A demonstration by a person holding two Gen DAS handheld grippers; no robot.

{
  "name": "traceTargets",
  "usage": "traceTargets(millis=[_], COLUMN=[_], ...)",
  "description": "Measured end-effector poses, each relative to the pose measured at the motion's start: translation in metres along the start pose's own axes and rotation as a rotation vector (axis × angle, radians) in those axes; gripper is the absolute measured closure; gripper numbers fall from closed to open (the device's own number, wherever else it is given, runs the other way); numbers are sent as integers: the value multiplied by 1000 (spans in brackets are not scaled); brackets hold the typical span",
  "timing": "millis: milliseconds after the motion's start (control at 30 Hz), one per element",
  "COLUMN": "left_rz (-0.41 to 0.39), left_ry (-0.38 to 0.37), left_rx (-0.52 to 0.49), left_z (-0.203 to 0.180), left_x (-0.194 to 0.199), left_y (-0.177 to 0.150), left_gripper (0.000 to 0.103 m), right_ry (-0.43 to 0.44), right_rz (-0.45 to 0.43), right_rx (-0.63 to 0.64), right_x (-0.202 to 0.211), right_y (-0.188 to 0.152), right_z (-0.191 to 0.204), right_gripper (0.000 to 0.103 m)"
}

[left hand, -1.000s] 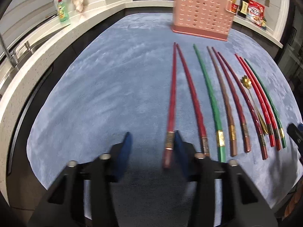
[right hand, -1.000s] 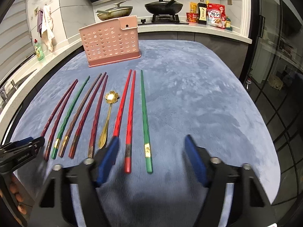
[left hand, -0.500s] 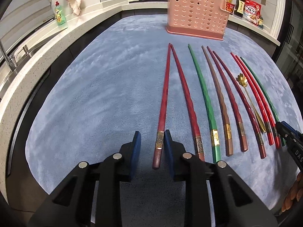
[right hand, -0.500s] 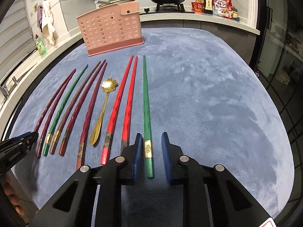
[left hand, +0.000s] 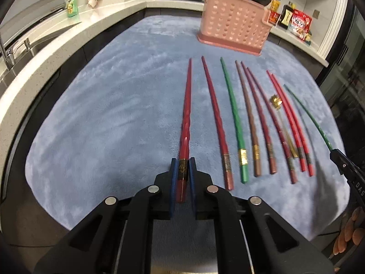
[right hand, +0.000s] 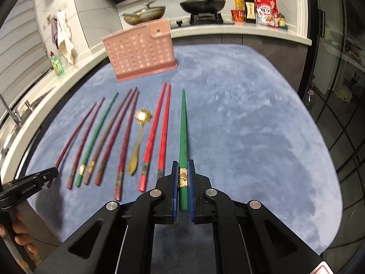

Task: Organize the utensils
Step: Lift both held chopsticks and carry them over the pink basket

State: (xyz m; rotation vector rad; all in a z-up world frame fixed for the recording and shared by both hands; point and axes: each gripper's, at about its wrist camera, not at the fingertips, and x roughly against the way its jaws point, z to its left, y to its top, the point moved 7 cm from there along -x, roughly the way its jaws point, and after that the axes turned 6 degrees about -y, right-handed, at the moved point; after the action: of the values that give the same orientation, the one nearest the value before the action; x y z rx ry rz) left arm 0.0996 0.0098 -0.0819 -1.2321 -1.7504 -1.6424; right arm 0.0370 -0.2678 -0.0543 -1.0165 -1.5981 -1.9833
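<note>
Rack (left hand: 232,32): I see nothing in it.
Left gripper (left hand: 182,171): clenched on my red chopstick (left hand: 186,123).
Right gripper (right hand: 182,175): clenched on my green chopstick (right hand: 183,123).
Left: the row on the mat (left hand: 114,105).

A green dish-soap bottle (left hand: 72,4) stands on the pale stone worktop (left hand: 57,43) far left of the tool; a black wok (right hand: 202,5) and snack packets (right hand: 265,11) sit far ahead.
</note>
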Motion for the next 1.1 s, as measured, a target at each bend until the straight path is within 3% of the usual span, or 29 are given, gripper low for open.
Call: traceTargets(millis=[300, 500, 767, 967, 1100], left_rz=[-111, -248, -354, -422, -515], left_ry=[-37, -7, 29, -19, -49], left_rx=[11, -37, -100, -102, -113], left_z=[-1, -6, -19, -37, -57], left_x=[62, 102, 107, 120, 141], left_y=[41, 107, 202, 263, 313], left_gripper=[96, 96, 96, 96, 96], right_ry=[20, 5, 30, 89, 134], right_rz=[-129, -241, -301, -357, -426], right_rx=[0, 28, 20, -23, -42], right_x=[51, 70, 57, 57, 58], right_y=[51, 109, 180, 235, 286], right_z=[0, 2, 1, 7, 16], right_gripper=[96, 96, 96, 96, 96])
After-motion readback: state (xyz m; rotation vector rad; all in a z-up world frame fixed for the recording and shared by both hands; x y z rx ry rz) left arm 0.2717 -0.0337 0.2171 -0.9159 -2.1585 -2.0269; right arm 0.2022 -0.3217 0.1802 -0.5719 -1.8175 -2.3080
